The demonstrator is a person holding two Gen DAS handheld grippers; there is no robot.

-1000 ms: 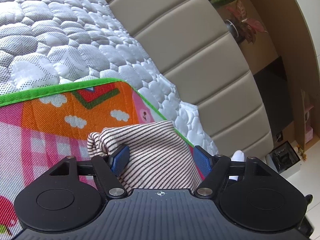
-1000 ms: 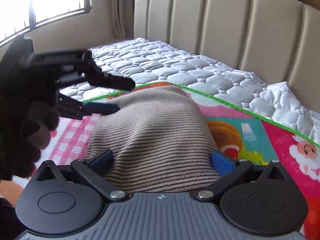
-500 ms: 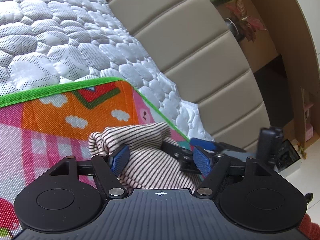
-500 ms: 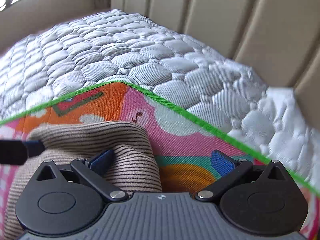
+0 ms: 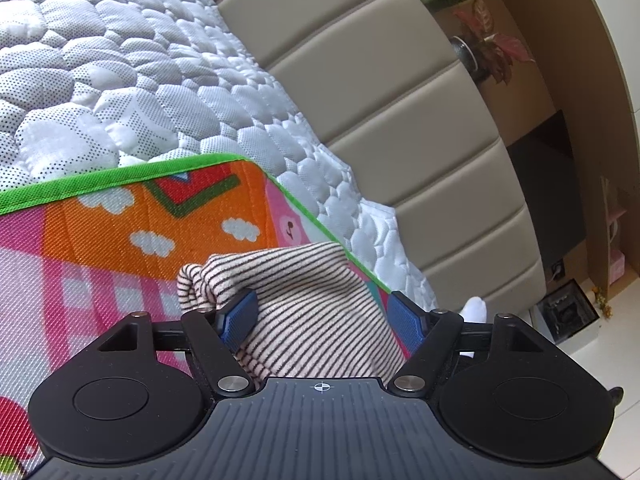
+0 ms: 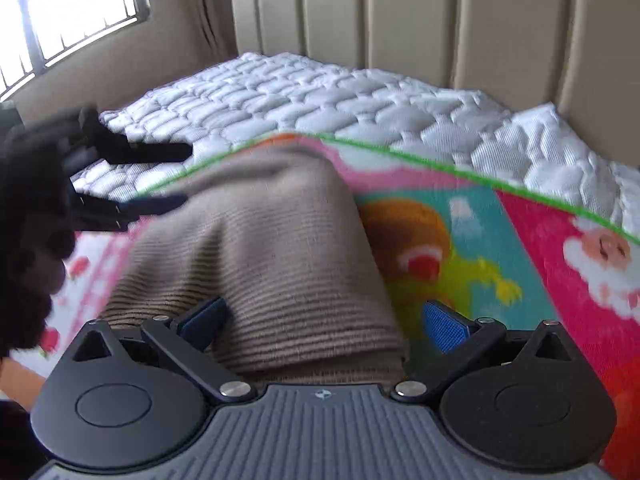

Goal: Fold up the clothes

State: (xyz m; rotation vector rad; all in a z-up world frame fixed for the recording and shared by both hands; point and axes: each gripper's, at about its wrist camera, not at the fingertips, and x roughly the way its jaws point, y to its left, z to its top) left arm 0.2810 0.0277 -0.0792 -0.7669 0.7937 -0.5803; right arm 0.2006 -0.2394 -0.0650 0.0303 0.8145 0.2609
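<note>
Both grippers, left gripper (image 5: 320, 316) and right gripper (image 6: 326, 320), stand wide open around a soft, limp striped knit garment (image 6: 264, 248); its near folded edge offers the best hold.

Striped sweater (image 5: 312, 312) (bunched) on mat (image 5: 120, 232)

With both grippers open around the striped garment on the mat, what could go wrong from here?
1. The left gripper is open with the garment bunched by one pad; closing may catch only part of the fabric.
2. The right gripper sits off-centre over the edge; the fabric may slip out.
3. The mat could get pinched too.
</note>
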